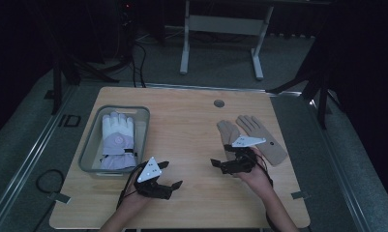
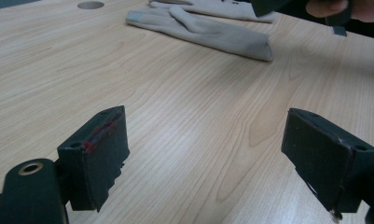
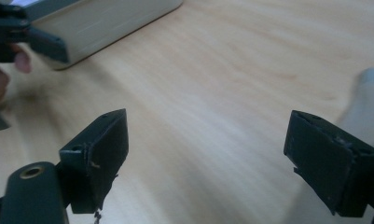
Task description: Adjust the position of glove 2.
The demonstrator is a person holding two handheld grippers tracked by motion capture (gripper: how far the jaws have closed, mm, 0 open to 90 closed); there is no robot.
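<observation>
A person sits at a wooden table [image 1: 191,145] with a gripper in each hand. The left gripper [image 1: 168,175] hovers low over the near left part of the tabletop, just beside the near right corner of a grey bin [image 1: 87,150]; in the left gripper view its two black jaws stand wide apart with only bare wood between them. The right gripper [image 1: 219,163] sits near the middle right of the table, its jaws pointing toward the left one, and the right gripper view shows them spread apart too, gripping nothing, with the wood grain between them.

The beige gloves [image 1: 252,135] lie flat on the right half of the table, palms down, fingers pointing away from the person, the two side by side and touching or overlapping. The right gripper's body is just in front of their cuffs in the high view. In the left gripper view the gloves [image 2: 208,30] lie farther off across the table; in the right gripper view a blurred pale edge at the right [image 3: 369,107] looks like one of them.

Inside the grey bin rests a white and lilac glove [image 1: 117,140], lying flat with its fingers toward the far end
</observation>
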